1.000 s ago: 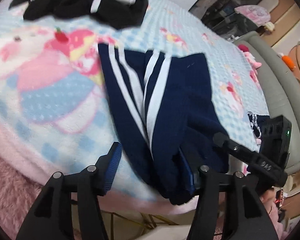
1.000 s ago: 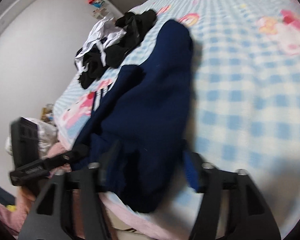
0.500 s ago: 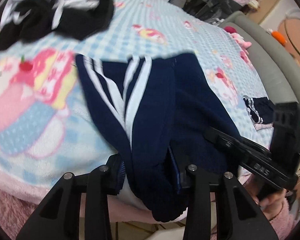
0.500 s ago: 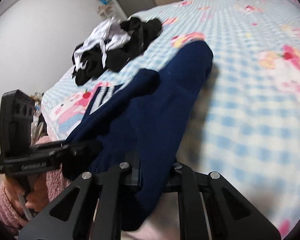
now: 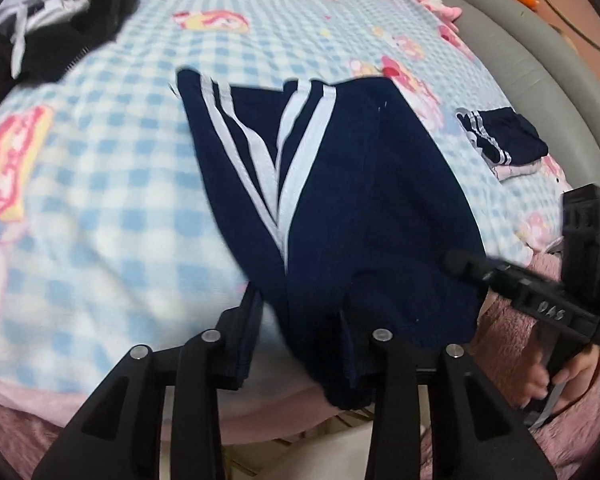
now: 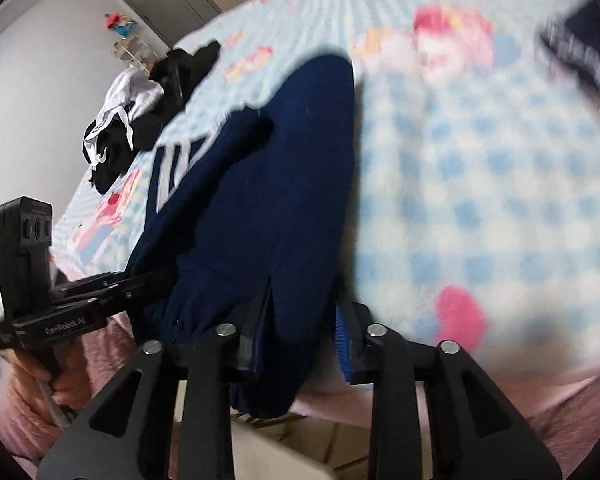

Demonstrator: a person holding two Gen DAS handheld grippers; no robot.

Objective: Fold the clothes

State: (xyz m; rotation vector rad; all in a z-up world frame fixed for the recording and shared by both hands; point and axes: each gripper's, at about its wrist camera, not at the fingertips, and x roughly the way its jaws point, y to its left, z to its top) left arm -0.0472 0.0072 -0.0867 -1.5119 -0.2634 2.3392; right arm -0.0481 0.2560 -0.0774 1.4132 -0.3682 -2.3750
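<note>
Navy trousers (image 5: pixel 340 208), asks the pupil: how are the hands posed over them?

Tutor: Both hands work at the near edge of the bed (image 5: pixel 100 200). Each points its tool steeply down and forward over the cloth. The left claw (image 5: pixel 300 304) takes the side nearer the white stripes. The right claw (image 6: pixel 302 304) stands just beside it at the plain side. The right hand (image 5: pixel 556 384) and the left hand (image 6: pixel 40 368) each wrap a black handle, fingers curled round it.

Pupil: And the garment itself?

Tutor: It is dark blue, with paired white stripes meeting in a V. It lies lengthwise on the checked blue-and-white cover, doubled over itself. Its near end is bunched and hangs over the pink edge of the bed. Its far end lies flat, toward the middle of the bed.

Pupil: Do the claws grip it?

Tutor: Both claws are partly spread, and their jaws have just been opening. The bunched near end hangs between the fingers of each. In the left wrist view, pale cover shows between the left finger and the cloth. In the right wrist view, the blue pad (image 6: pixel 342 336) is bare beside the fabric. Neither claw is pinching it.

Pupil: What lies beyond?

Tutor: A small folded navy garment (image 5: pixel 504 136) rests well apart, toward the grey bed frame (image 5: pixel 540 60). A heap of black and white clothes (image 5: pixel 60 20) lies at the far left.
</note>
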